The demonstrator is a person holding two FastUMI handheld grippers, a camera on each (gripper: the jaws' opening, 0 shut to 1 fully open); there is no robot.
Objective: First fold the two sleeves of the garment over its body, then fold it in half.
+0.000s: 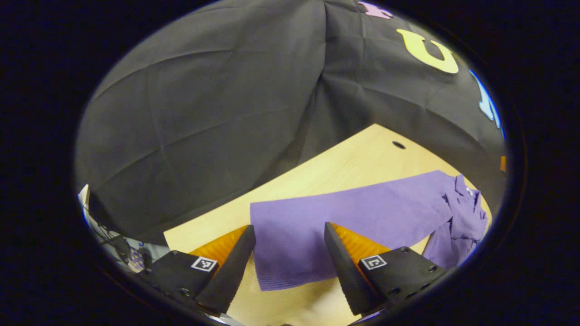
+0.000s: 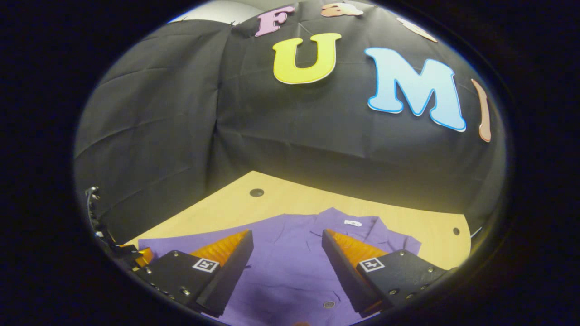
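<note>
In the left gripper view, the left tool [image 1: 290, 253] stands open above the desk [image 1: 344, 167], its two fingers spread wide with nothing between them but cloth lying below. A purple shirt [image 1: 362, 213] is spread on the light wooden desk, and one long sleeve [image 1: 290, 253] stretches flat toward the tool, its cuffed end lying right under the gap between the fingers, a little nearer the right finger than the left. Whether the fingers touch the cloth cannot be told from here. The rest of the shirt runs away to the right, where it bunches into folds near the desk's far edge. A small dark hole [image 1: 398, 145] sits in the desk top beyond the sleeve. In the right gripper view, the right tool [image 2: 287, 260] is likewise open, fingers well apart and gripping nothing. The shirt [image 2: 290, 262] lies flat on the desk [image 2: 408, 217] directly beneath and ahead of this tool, its collar [image 2: 344, 219] with a small white tag pointing away toward the booth wall, just beyond the right finger. A button [image 2: 329, 304] on the shirt front shows low between the fingers. A dark hole [image 2: 256, 192] in the desk lies beyond the shirt on the left.
</note>
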